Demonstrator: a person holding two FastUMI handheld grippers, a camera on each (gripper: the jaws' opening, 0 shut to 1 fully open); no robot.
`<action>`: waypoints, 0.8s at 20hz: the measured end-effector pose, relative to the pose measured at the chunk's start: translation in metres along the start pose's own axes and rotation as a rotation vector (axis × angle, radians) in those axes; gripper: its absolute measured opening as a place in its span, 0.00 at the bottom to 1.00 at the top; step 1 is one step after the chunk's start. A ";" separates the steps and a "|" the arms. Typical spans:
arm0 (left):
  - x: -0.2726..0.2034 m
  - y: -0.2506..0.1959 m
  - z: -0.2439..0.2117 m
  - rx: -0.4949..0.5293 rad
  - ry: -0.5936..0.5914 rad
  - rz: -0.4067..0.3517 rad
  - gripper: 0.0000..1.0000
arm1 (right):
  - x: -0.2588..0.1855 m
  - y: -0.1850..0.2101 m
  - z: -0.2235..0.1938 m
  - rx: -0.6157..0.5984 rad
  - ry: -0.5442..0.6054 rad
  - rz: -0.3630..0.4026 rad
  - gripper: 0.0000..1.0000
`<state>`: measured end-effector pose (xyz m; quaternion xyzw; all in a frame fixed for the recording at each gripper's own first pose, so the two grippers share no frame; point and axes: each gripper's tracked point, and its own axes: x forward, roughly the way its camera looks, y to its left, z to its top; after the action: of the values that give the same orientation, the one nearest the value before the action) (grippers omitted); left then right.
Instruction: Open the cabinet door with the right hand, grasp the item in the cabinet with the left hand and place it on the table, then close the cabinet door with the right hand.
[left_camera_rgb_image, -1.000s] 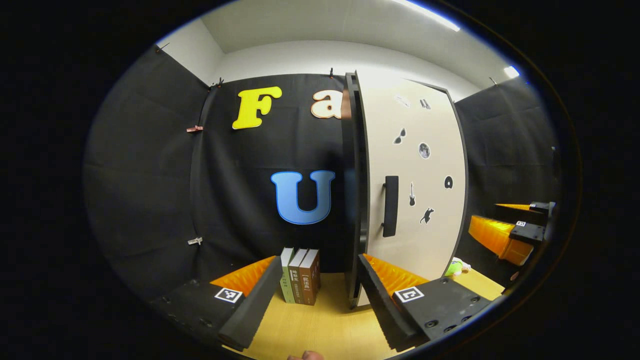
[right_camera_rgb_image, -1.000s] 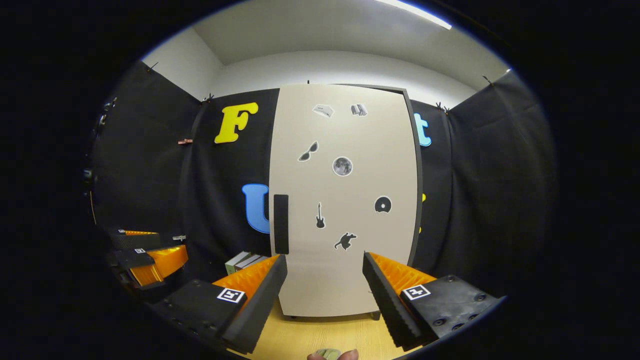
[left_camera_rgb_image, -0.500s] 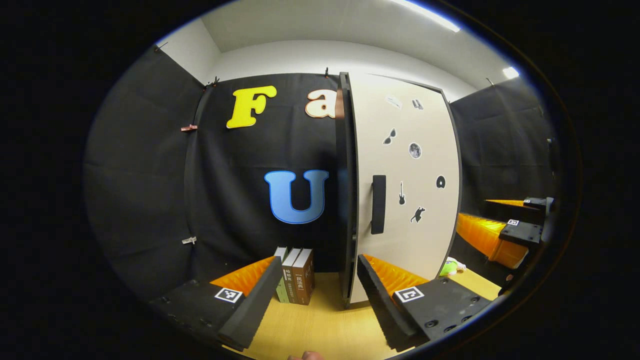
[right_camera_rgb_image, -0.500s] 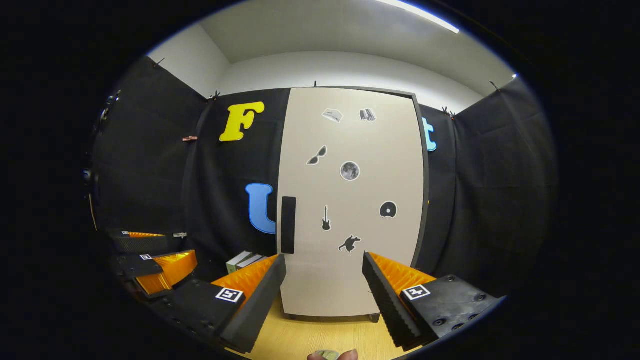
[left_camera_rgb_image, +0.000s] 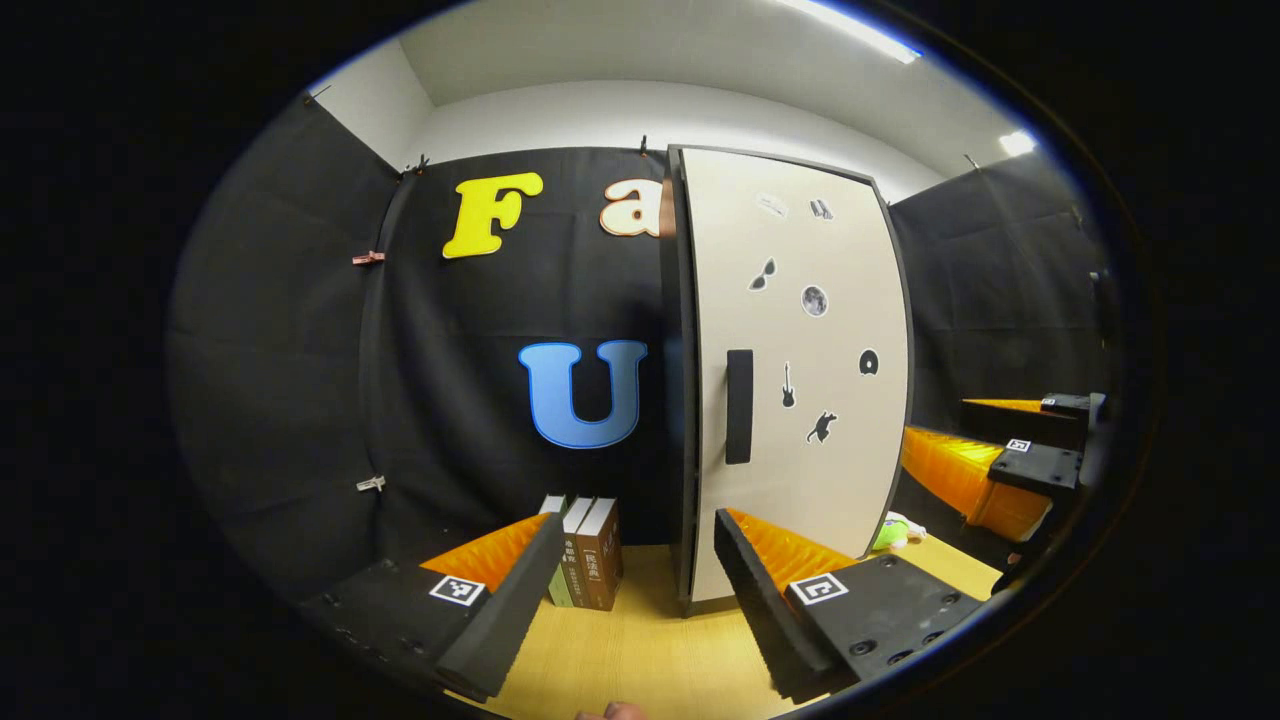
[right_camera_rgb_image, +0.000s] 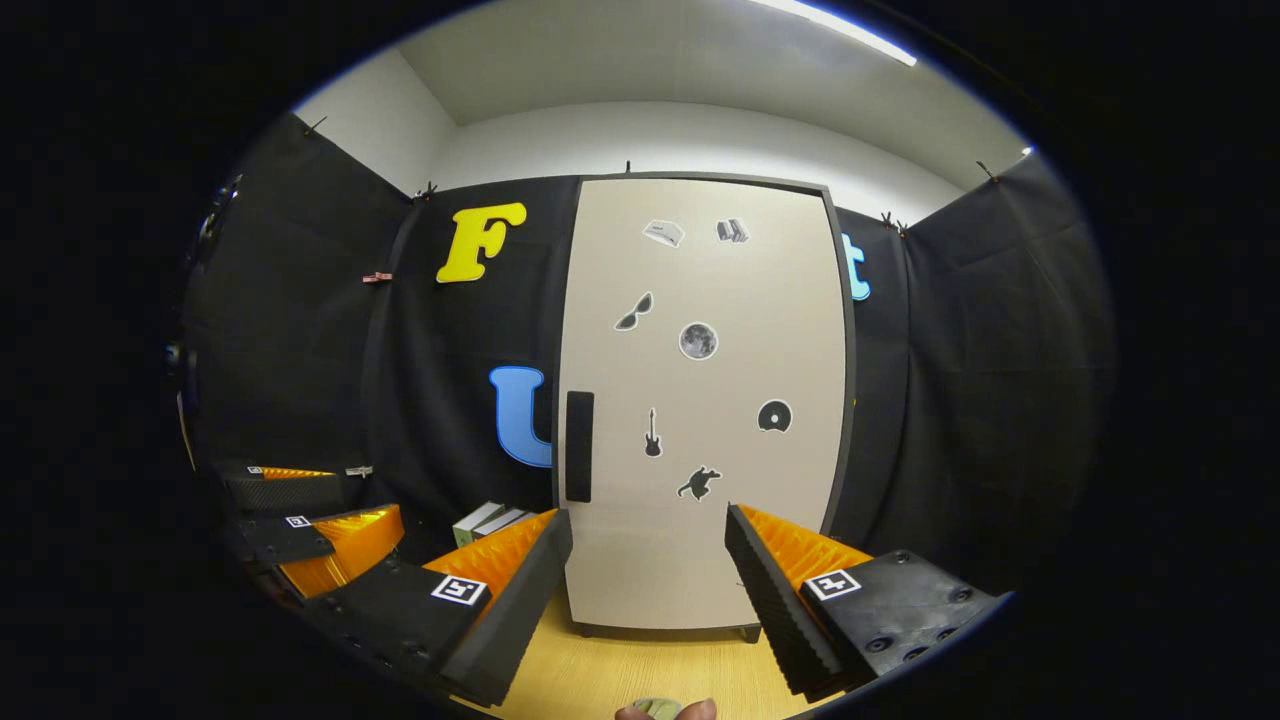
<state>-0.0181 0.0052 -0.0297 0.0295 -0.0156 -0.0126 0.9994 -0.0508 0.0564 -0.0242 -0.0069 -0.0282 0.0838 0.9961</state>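
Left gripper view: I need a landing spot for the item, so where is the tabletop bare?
Bare wood lies in front of the books and the cabinet, between the left gripper fingers. It is tighter right of the cabinet, where a green object sits near the right gripper.

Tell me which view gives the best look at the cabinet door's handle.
The right gripper view: it faces the closed cabinet door nearly square on, so the dark vertical handle near its left edge shows in full. The left gripper view catches the door at an angle, with the handle whole but seen obliquely.
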 end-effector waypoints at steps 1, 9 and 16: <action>0.002 -0.001 0.000 0.002 0.000 -0.005 0.95 | 0.001 0.000 0.000 0.000 -0.002 0.000 0.99; 0.015 0.007 0.012 0.005 -0.061 0.020 0.94 | 0.016 -0.002 0.004 0.077 -0.026 0.018 0.99; 0.014 -0.026 0.026 0.060 -0.110 0.013 0.94 | 0.021 -0.034 0.016 0.085 -0.069 0.010 0.99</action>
<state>-0.0053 -0.0223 -0.0053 0.0588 -0.0712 -0.0073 0.9957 -0.0252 0.0262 -0.0068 0.0383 -0.0588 0.0902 0.9935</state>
